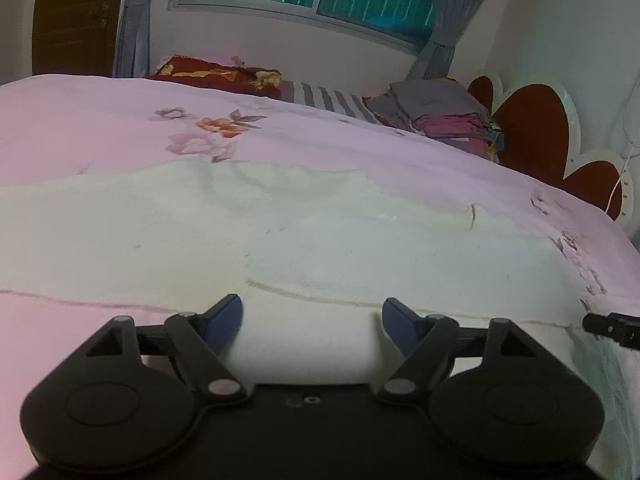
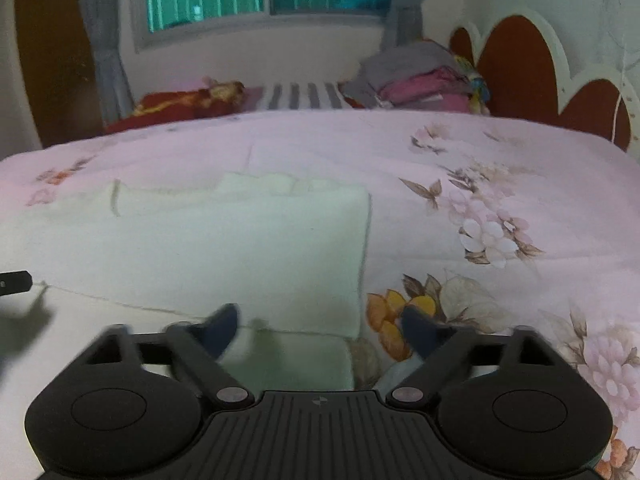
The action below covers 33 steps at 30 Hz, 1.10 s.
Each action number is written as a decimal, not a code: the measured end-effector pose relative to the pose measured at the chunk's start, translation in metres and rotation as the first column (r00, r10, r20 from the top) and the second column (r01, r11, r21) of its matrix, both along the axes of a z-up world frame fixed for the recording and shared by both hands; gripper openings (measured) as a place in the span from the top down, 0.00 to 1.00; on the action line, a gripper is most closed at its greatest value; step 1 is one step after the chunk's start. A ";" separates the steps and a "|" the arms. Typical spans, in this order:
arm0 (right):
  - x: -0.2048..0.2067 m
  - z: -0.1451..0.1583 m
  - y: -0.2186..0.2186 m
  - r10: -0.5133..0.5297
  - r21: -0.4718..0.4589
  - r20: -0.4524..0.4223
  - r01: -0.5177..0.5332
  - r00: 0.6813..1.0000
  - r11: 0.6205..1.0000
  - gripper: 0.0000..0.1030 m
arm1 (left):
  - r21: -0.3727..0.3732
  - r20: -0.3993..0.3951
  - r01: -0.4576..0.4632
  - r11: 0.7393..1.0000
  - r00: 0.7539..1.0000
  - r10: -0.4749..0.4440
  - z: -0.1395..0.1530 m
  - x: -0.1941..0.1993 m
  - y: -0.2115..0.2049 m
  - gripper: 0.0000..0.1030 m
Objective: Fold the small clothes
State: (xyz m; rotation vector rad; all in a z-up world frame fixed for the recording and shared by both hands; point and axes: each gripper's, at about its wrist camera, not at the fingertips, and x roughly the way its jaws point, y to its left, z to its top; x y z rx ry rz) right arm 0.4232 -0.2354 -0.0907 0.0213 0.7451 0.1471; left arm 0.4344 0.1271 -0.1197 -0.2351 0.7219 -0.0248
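Note:
A pale cream garment [image 1: 280,232] lies flat on the pink floral bedspread [image 1: 100,120], with a seam line running across its near part. My left gripper [image 1: 312,320] is open just above the garment's near edge, and nothing is pinched between its blue pads. In the right wrist view the same garment [image 2: 224,248] ends in a straight right edge, and a folded layer lies over a lower one near the front. My right gripper [image 2: 320,332] is open over that near right corner, one finger over the cloth and the other over the bedspread [image 2: 500,168].
A stack of folded grey and pink clothes [image 1: 448,116] [image 2: 416,76] sits at the back by the red heart-shaped headboard [image 1: 536,120]. A red patterned pillow [image 1: 216,72] and a striped sheet [image 1: 332,100] lie below the window. A black tool tip [image 1: 612,328] shows at the right edge.

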 end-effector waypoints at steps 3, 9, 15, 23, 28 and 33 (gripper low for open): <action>-0.013 0.007 0.005 -0.017 0.007 0.023 0.017 1.000 1.000 0.46 | 0.018 -0.010 -0.026 1.000 1.000 0.026 0.002 -0.006 0.005 0.26; -0.013 0.015 0.011 -0.034 0.048 0.015 0.034 0.999 0.998 0.67 | -0.008 -0.007 -0.057 0.998 0.998 0.057 0.004 -0.014 0.020 0.26; -0.016 0.018 0.023 -0.016 0.054 0.016 0.015 1.000 0.998 0.67 | -0.011 0.000 -0.086 0.996 0.996 0.086 0.008 -0.026 0.036 0.26; -0.017 0.016 0.034 -0.022 0.062 -0.004 0.023 1.000 0.998 0.67 | -0.002 0.009 -0.251 0.968 0.968 0.251 0.012 -0.058 0.110 0.27; -0.015 0.015 0.048 -0.001 0.060 -0.010 0.001 1.000 0.998 0.66 | -0.051 0.003 -0.456 0.888 0.890 0.457 0.009 -0.093 0.193 0.28; -0.015 0.011 0.064 0.019 0.052 -0.020 -0.018 1.000 0.998 0.66 | -0.239 0.010 -0.624 0.744 0.765 0.644 0.007 -0.125 0.278 0.34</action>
